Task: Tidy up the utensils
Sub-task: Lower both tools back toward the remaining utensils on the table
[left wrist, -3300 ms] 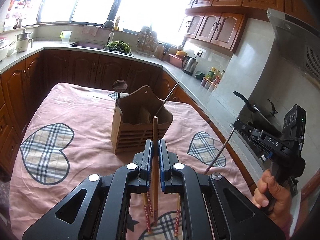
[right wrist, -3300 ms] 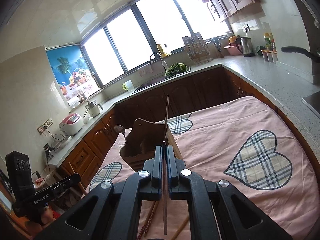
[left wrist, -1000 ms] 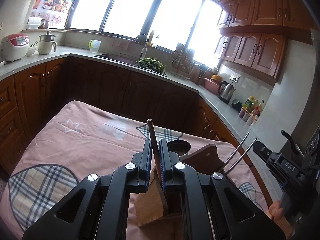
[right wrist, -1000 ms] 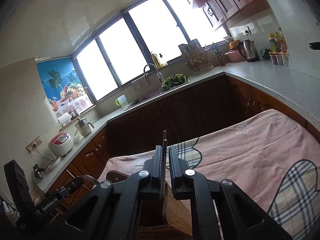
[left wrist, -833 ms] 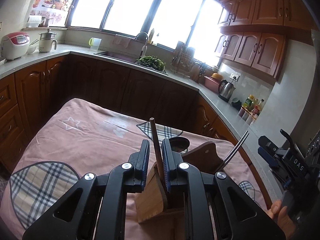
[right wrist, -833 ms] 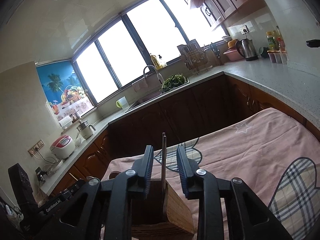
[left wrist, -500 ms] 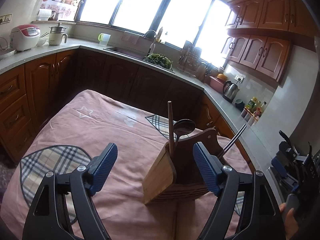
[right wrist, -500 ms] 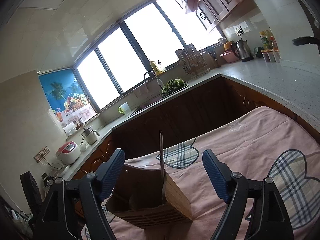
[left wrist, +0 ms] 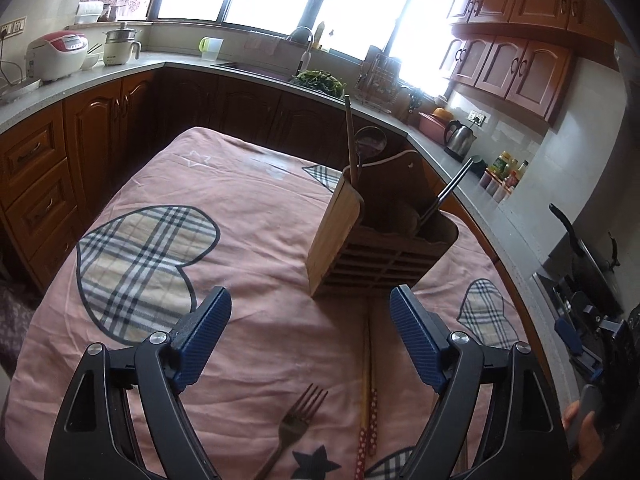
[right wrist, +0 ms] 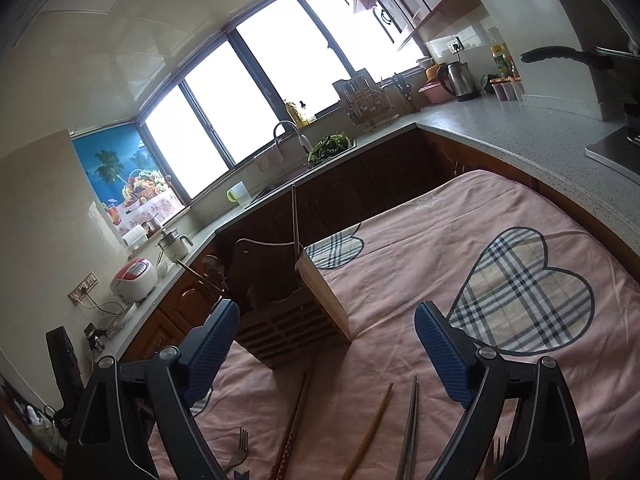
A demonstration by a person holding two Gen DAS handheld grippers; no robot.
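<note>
A wooden utensil holder [left wrist: 360,240] stands on the pink heart-patterned tablecloth [left wrist: 240,208]; it also shows in the right wrist view [right wrist: 288,312]. In it stand a wooden chopstick [left wrist: 349,136], a spoon [left wrist: 370,142] and metal chopsticks [left wrist: 448,192]. My left gripper [left wrist: 310,336] is open and empty, in front of the holder. My right gripper [right wrist: 326,348] is open and empty, near the holder's right side. On the cloth lie a fork [left wrist: 294,428], red-dotted chopsticks [left wrist: 368,400], a wooden chopstick [right wrist: 374,428] and metal chopsticks [right wrist: 412,428].
Kitchen counters [right wrist: 520,136] run around the table, with a sink [left wrist: 280,68], a kettle [left wrist: 460,138] and a rice cooker [left wrist: 56,56]. A stove with a pan [left wrist: 580,248] is at the right. A second fork [right wrist: 496,456] lies near the right gripper.
Both grippers opened and let go of their chopsticks, which now stand in the holder. Both grippers pulled back and up from the holder.
</note>
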